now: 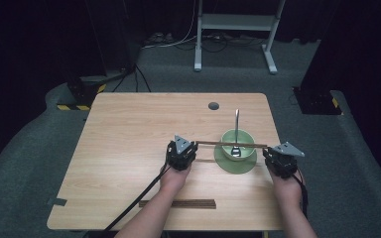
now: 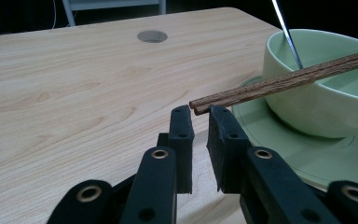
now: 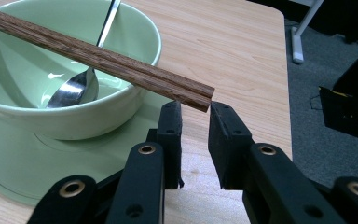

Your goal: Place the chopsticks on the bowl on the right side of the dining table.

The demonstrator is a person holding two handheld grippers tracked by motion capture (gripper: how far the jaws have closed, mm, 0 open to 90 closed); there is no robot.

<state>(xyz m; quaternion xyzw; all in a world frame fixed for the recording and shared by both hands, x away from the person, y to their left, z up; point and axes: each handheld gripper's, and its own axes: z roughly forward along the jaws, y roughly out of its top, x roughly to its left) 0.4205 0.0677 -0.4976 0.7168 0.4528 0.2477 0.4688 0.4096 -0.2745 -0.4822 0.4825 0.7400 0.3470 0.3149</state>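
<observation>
Fingers [image 2: 223, 135] of the left gripper [image 2: 200, 116] stood apart, nothing between them, tips just under the near end of a pair of wooden chopsticks [image 2: 284, 81]. Same on the right gripper [image 3: 195, 112]: fingers [image 3: 226, 135] parted with a clear gap, poised just below the other end of the chopsticks [image 3: 98, 58]. Could not tell whether either end actually touched the pads.

Lay side by side across the rim of a pale green bowl [image 1: 238, 141], those chopsticks [image 1: 230, 144], spanning from the left gripper [image 1: 181, 151] to the right gripper [image 1: 280, 158] in the high view. Sat on a matching green saucer [image 1: 223, 161], that bowl, toward the right half of the wooden counter [image 1: 129, 144]. Rested in the bowl, a metal spoon [image 1: 236, 130], scoop down inside and handle leaning over the far rim.

Lay near the front edge of the counter, a second dark wooden pair of sticks [image 1: 178, 203], between the two forearms. Showed near the far edge, a round hole [image 1: 213, 105]. Stood beyond the counter on grey carpet, a white metal frame [image 1: 235, 29].
</observation>
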